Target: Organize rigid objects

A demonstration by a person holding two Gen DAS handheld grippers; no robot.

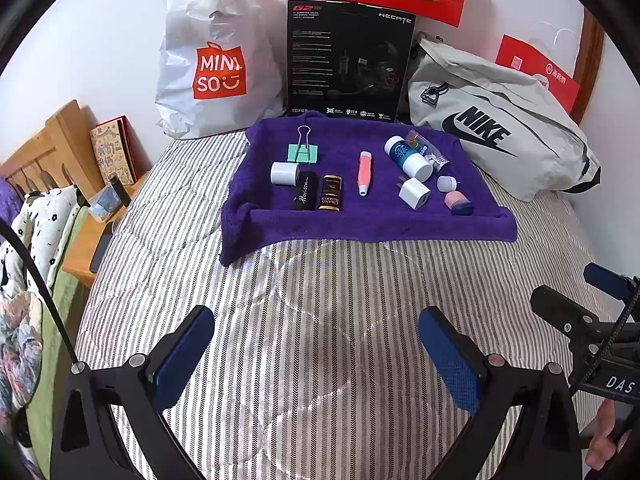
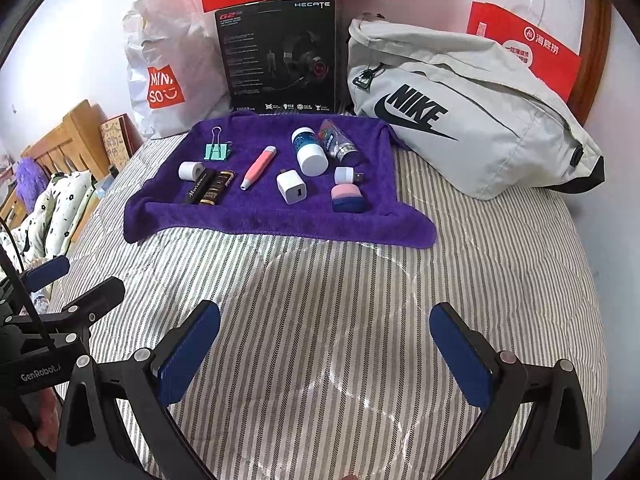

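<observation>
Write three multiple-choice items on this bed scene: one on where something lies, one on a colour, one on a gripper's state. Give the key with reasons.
1. Where does the mint binder clip lie on the purple towel?
A. far left corner
B. near right corner
C. off the towel, on the quilt

2. What colour is the pen-shaped tool in the middle of the towel?
A. green
B. pink with white ends
C. black

3. How does the left gripper stand?
A. shut on the white charger cube
B. shut on nothing
C. open, holding nothing

Key: 1 A, since the clip sits at the towel's back left, behind the small white cylinder. 2 B, as its body is pink with white cap and tip. 3 C, as its blue pads are wide apart over the striped quilt, and the charger cube lies on the towel.
</observation>
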